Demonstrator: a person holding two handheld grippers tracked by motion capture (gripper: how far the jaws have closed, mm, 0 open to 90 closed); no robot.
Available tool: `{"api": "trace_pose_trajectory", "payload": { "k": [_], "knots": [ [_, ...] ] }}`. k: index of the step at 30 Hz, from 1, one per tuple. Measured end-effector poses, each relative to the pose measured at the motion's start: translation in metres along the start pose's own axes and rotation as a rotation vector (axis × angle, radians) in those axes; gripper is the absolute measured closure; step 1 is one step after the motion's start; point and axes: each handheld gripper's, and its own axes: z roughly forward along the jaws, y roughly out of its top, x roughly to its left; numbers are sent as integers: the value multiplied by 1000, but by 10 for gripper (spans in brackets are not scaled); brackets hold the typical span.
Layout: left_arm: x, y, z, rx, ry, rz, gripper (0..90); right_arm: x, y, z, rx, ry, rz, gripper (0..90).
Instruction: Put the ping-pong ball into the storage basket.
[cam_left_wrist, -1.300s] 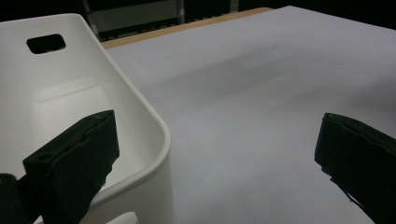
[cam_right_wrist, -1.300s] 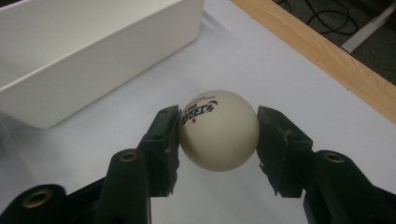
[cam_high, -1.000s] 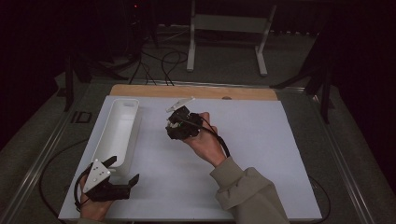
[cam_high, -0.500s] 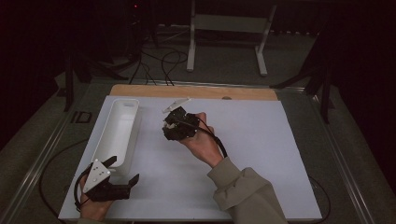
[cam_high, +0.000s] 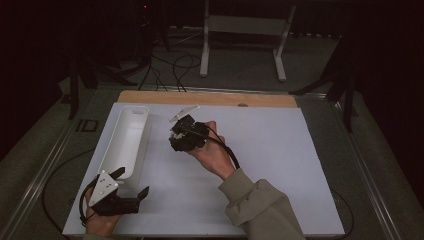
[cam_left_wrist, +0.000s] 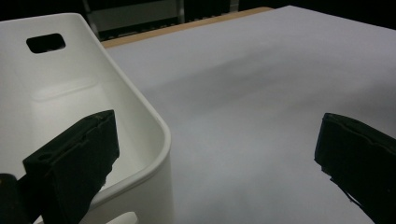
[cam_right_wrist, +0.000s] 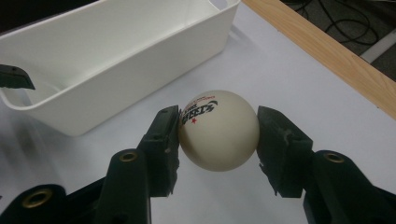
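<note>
My right gripper (cam_right_wrist: 218, 140) is shut on a white ping-pong ball (cam_right_wrist: 218, 129) with red and black print, one pad pressed to each side. In the high view this gripper (cam_high: 176, 137) hovers over the white sheet just right of the long white bin (cam_high: 142, 145), pointing toward it. The bin's side wall (cam_right_wrist: 140, 79) lies just beyond the ball, and its inside looks bare. My left gripper (cam_high: 132, 181) rests at the near left with its jaws wide open. One jaw stands at the bin's near end (cam_left_wrist: 140, 100). Between the jaws of the left gripper (cam_left_wrist: 212, 158) there is only sheet.
A white sheet (cam_high: 280, 165) covers the table. A wooden strip (cam_high: 210, 98) runs along its far edge. Cables and a white metal stand (cam_high: 245, 30) are on the dark floor beyond. A person's sleeved forearm (cam_high: 260, 210) reaches in from the bottom.
My right gripper has drifted slightly left, toward the bin, with the ball still in it. The left gripper has stayed put.
</note>
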Motion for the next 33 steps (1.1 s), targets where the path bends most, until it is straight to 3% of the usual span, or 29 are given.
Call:
{"api": "trace_pose_trajectory", "payload": {
  "k": [33],
  "knots": [
    [1,1,0,6,-3,-9,4,15,9,11,-16,39,-16,510]
  ]
}}
